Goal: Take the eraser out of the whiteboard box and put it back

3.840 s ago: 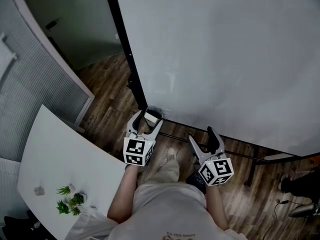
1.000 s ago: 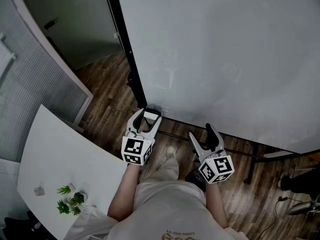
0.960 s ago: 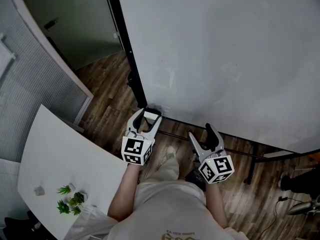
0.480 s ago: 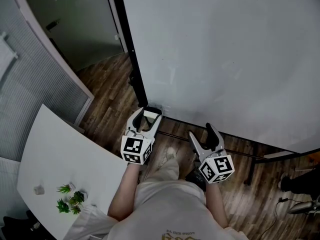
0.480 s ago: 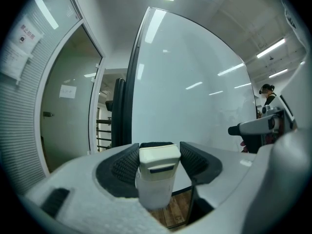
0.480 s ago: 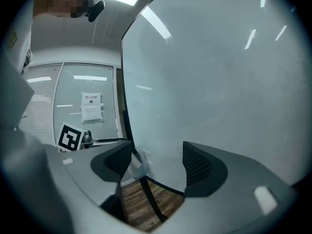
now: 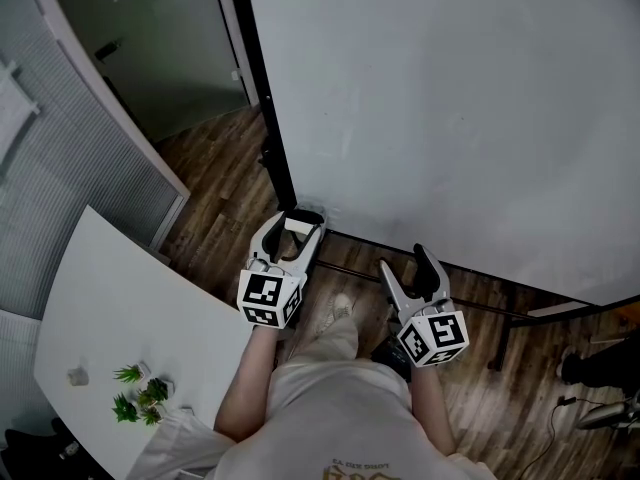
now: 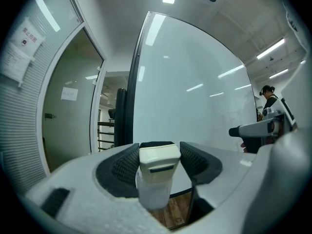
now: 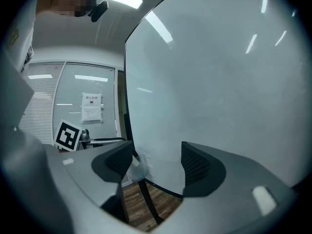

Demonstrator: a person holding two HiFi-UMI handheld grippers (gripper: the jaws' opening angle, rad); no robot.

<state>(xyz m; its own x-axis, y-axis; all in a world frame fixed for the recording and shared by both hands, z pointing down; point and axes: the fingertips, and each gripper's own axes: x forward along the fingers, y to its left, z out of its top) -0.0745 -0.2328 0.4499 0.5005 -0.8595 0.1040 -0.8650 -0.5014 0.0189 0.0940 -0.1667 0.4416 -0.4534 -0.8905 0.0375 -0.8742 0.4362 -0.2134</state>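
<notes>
Left gripper view: the left hand-held gripper [image 8: 159, 152] pinches the eraser [image 8: 158, 165] at the whiteboard's [image 8: 195, 96] lower corner; the right hand-held gripper's [image 9: 156, 156] spread, empty jaws have just been closing slightly.

- The left tool [image 7: 299, 226], lower centre of the head view, points about level toward the frame's top. Its jaws press on both sides of the eraser [image 8: 158, 160].
- The right tool [image 7: 404, 264], just to its right, points the same way. Its jaws stand apart, empty, and have just been closing slightly.
- The left forearm [image 7: 243, 388] and right forearm [image 7: 430, 413] reach up from the bottom edge.
</notes>
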